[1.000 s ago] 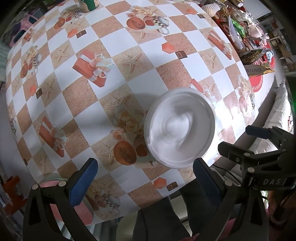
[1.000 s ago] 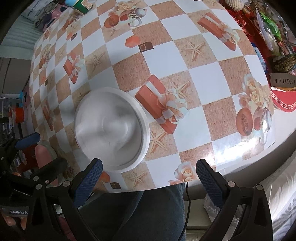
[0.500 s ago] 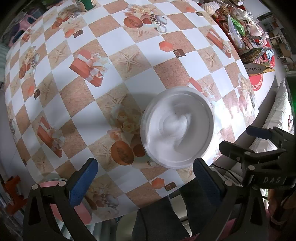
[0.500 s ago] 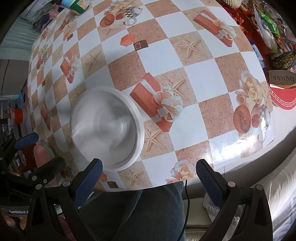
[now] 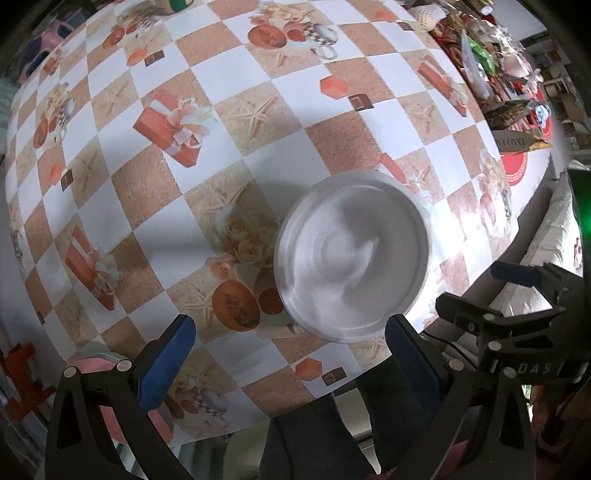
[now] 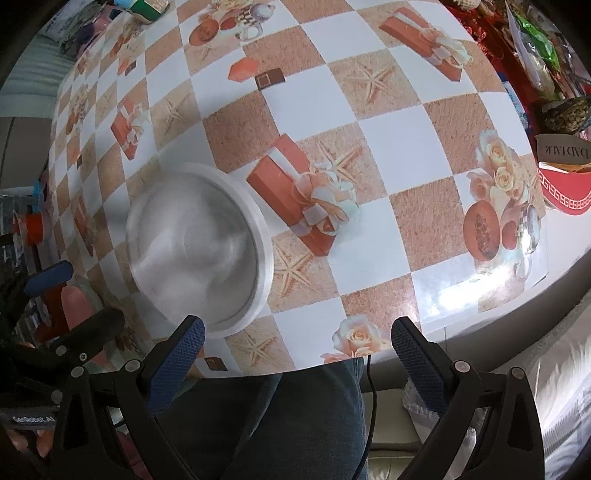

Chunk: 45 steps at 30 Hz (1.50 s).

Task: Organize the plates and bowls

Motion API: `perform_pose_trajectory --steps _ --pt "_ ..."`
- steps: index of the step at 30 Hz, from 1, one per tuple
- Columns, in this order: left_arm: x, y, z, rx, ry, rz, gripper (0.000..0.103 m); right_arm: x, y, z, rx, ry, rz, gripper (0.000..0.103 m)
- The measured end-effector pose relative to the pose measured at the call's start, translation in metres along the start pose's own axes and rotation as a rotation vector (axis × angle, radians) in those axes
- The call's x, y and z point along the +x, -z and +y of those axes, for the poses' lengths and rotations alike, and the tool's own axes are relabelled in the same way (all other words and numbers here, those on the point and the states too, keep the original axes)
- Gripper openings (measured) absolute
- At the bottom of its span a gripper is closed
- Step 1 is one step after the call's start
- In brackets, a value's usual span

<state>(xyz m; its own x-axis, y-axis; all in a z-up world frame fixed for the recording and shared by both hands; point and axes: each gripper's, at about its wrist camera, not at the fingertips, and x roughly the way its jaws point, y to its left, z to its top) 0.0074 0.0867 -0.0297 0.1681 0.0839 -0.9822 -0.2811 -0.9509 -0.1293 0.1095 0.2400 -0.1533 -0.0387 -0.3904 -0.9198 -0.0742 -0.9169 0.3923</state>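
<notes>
A white round bowl (image 5: 352,256) sits upright on the patterned tablecloth near the table's front edge; it also shows in the right wrist view (image 6: 197,247). My left gripper (image 5: 288,350) is open and empty, hovering above the table edge just in front of the bowl. My right gripper (image 6: 297,354) is open and empty, above the table edge to the right of the bowl. A pink dish (image 5: 107,363) shows under my left gripper's left finger at the table's near corner.
The checkered tablecloth (image 5: 229,155) covers the table. Red boxes and cluttered packets (image 6: 561,184) stand at the right end. A green can (image 6: 147,5) stands at the far side. The person's legs (image 6: 280,417) are below the front edge.
Both views have shifted slightly: the bowl sits a little further left and lower in each frame. Both grippers stay open and empty.
</notes>
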Motion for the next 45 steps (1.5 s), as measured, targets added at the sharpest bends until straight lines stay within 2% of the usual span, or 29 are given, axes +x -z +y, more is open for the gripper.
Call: perform_pose_trajectory --steps 7,16,22,29,35,40,45 --pt "0.023 -0.009 0.005 -0.055 -0.029 -0.010 0.103 0.011 -0.012 -0.002 -0.010 0.027 0.017 0.101" --pt "0.054 -0.013 0.016 -0.151 -0.072 -0.011 0.103 0.038 -0.043 0.012 -0.091 0.120 0.021 0.101" --pt "0.068 -0.014 0.021 -0.178 -0.092 -0.005 0.103 0.050 -0.058 0.020 -0.131 0.163 0.009 0.101" --pt "0.089 -0.014 0.021 -0.191 -0.107 0.018 0.103 0.062 -0.075 0.026 -0.141 0.142 0.014 0.101" --pt "0.101 -0.013 0.032 -0.212 -0.069 0.025 0.103 0.078 -0.084 0.031 -0.142 0.098 0.029 0.102" --pt "0.104 -0.014 0.042 -0.234 -0.060 0.026 0.103 0.082 -0.087 0.038 -0.153 0.096 0.031 0.103" --pt "0.107 -0.012 0.056 -0.241 -0.045 0.043 0.101 0.083 -0.094 0.018 -0.154 0.095 0.061 0.103"
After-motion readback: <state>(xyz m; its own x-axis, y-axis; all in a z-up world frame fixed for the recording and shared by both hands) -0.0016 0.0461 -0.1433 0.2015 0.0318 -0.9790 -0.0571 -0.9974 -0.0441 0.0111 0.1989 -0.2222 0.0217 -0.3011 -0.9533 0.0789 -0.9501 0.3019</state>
